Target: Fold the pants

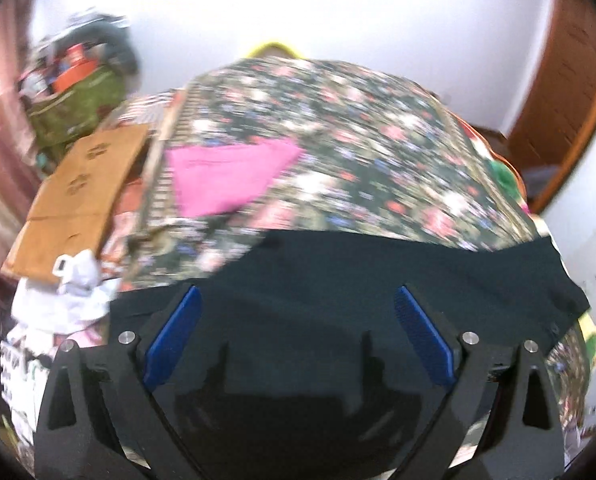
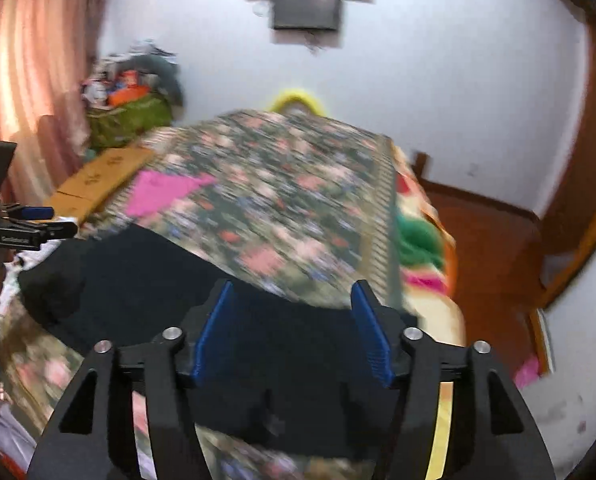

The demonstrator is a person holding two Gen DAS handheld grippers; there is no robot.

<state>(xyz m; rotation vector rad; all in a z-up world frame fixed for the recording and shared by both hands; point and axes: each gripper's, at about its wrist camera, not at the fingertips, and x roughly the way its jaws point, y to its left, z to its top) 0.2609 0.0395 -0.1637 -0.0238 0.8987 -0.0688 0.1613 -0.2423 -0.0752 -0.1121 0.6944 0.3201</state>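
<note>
One dark pants (image 1: 378,272), one pink cloth (image 1: 225,176), one cardboard box (image 1: 81,192), two grippers (image 1: 298,312).

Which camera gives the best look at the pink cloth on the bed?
The left wrist view: the pink cloth is larger and nearer the centre there, lying on the floral bedspread. The right wrist view shows it smaller, off to the left, and blurrier.

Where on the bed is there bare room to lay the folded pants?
Free: the floral bedspread beyond the dark pants, right of the pink cloth. Crowded: the left edge, with the cardboard box and white clutter; the green and pink blanket bunches along the right edge.
</note>
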